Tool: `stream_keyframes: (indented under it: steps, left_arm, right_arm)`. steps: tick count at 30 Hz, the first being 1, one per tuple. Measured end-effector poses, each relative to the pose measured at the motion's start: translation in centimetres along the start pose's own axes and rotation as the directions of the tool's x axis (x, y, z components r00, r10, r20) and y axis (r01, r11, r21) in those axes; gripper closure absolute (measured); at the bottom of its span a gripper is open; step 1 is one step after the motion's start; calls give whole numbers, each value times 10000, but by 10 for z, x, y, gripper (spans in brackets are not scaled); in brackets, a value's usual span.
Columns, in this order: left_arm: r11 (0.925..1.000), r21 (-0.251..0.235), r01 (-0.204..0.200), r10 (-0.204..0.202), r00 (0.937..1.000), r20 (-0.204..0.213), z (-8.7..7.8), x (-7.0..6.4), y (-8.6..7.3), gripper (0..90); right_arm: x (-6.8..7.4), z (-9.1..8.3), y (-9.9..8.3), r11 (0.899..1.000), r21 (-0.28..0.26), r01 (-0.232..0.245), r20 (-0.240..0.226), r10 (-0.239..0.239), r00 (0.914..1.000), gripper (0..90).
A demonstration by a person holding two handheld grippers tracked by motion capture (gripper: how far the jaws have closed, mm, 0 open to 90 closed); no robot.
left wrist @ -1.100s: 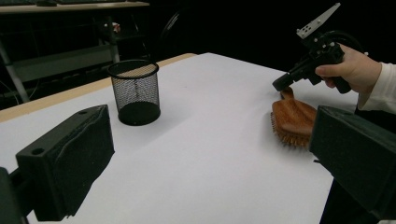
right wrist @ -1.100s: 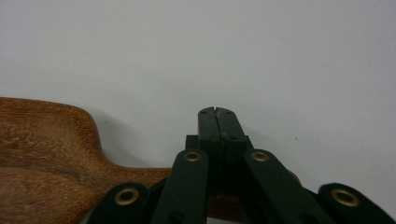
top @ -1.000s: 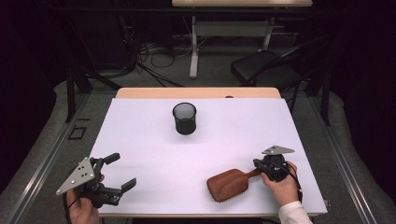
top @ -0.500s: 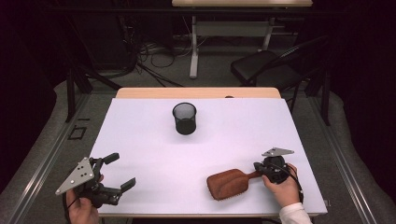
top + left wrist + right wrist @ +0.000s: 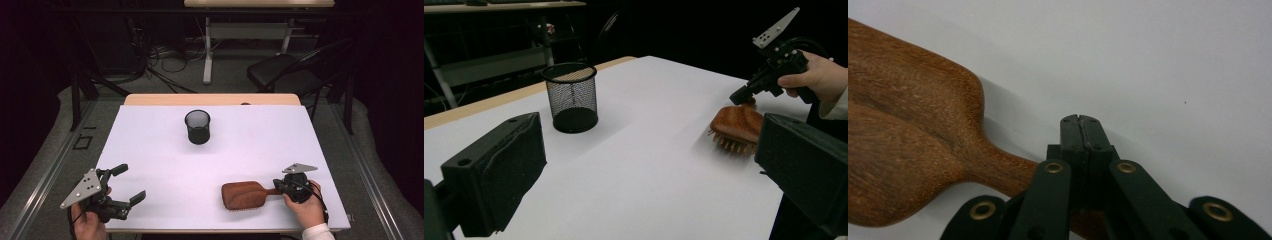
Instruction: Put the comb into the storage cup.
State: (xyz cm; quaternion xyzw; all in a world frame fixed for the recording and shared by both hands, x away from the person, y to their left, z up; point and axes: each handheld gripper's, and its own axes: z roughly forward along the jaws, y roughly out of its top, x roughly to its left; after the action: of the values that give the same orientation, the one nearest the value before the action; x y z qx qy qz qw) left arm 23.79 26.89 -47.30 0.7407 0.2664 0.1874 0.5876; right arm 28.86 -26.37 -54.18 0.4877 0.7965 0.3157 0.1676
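— Two grippers were seen over one table (image 5: 150, 125), were they not?
— Yes. A cup (image 5: 198, 127) of black mesh was stood upright toward the far middle, well apart from both.
— Where was the brush (image 5: 242, 195) found?
— It was laid bristles down near the front right edge, handle pointed right.
— How was the right gripper (image 5: 280, 187) held?
— Its jaws were pressed together beside the handle, above it; whether the wood was pinched could not be told.
— And the left gripper (image 5: 127, 183)?
— It was held at the front left corner, jaws spread wide, nothing between them.
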Motion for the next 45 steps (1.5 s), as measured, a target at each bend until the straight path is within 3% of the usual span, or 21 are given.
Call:
stream_keyframes:
  steps: [45]
  left_arm:
    - [10000, -28, -28, 28, 10000, -62, -1, 0, 0, 2]
  right_arm:
    - [26, -25, -27, 9995, -29, 318, -482, -319, 9983, 900]
